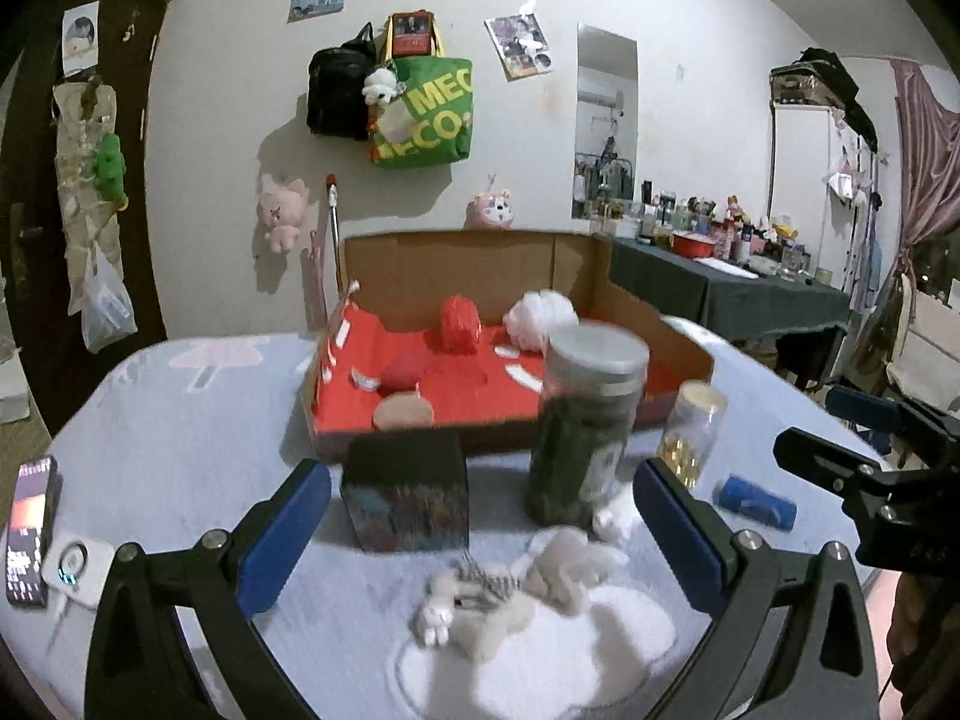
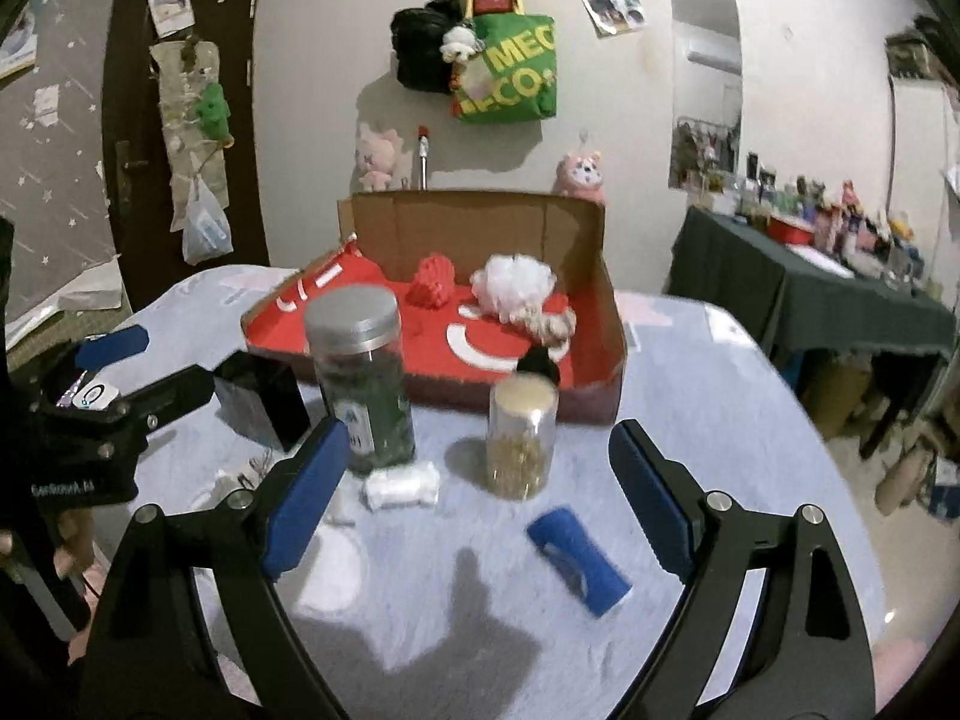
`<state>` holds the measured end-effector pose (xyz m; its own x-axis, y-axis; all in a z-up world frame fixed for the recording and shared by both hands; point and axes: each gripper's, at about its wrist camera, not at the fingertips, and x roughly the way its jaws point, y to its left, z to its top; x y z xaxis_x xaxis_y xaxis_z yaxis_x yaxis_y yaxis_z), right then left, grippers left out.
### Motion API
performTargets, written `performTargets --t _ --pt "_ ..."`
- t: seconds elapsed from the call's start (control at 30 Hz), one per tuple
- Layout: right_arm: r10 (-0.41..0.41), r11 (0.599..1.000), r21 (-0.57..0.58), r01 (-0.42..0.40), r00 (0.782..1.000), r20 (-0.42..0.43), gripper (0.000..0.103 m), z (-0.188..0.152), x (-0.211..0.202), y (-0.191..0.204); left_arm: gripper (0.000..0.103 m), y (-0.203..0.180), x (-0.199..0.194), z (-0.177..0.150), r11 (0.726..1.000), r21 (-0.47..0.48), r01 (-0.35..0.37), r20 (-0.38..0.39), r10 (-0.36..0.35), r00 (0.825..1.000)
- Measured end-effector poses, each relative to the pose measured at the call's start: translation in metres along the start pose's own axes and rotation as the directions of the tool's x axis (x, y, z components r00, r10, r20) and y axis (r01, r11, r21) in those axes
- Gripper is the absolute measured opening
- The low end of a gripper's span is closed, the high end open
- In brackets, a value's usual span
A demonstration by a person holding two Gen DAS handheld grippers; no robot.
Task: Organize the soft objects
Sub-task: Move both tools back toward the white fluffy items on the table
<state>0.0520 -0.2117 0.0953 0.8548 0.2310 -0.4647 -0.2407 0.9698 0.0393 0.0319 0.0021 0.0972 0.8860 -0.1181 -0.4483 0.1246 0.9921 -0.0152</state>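
Note:
A grey-white plush rabbit [image 1: 510, 594] lies on a white cloth [image 1: 600, 648] on the table, between my left gripper's [image 1: 480, 522] open blue fingers. My right gripper [image 2: 480, 492] is open and empty above the table; a blue roll [image 2: 579, 561] lies between its fingers and a small white soft piece [image 2: 402, 483] just beyond. The cardboard box [image 1: 456, 264] with a red floor holds a red puff [image 1: 459, 324], a white puff [image 1: 540, 312] and, in the right wrist view, a beige plush [image 2: 549, 324].
A tall silver-lidded jar [image 1: 585, 420], a small jar of yellow bits [image 1: 690, 432] and a dark box [image 1: 408, 492] stand before the cardboard box. A phone [image 1: 30, 531] and a white device [image 1: 75, 564] lie at the left. A cluttered side table [image 2: 810, 276] stands at the right.

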Motion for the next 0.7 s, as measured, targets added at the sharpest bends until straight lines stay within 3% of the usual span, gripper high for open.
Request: performTargets --t 0.33,0.53,0.7 --pt "0.015 0.999 0.036 -0.013 0.998 -0.063 0.089 -0.039 0.022 0.005 0.103 0.0 0.017 -0.034 1.0 -0.007 -0.013 -0.098 0.012 0.995" --pt "0.039 0.998 0.048 -0.034 0.994 -0.103 0.089 -0.042 0.037 0.005 0.103 0.008 0.032 -0.043 1.0 -0.024 -0.01 -0.158 0.006 0.987" --pt "0.084 0.995 0.065 -0.074 0.985 -0.152 0.089 -0.04 0.055 0.006 0.103 0.016 0.048 -0.049 0.999 -0.038 0.015 -0.239 -0.024 0.971"
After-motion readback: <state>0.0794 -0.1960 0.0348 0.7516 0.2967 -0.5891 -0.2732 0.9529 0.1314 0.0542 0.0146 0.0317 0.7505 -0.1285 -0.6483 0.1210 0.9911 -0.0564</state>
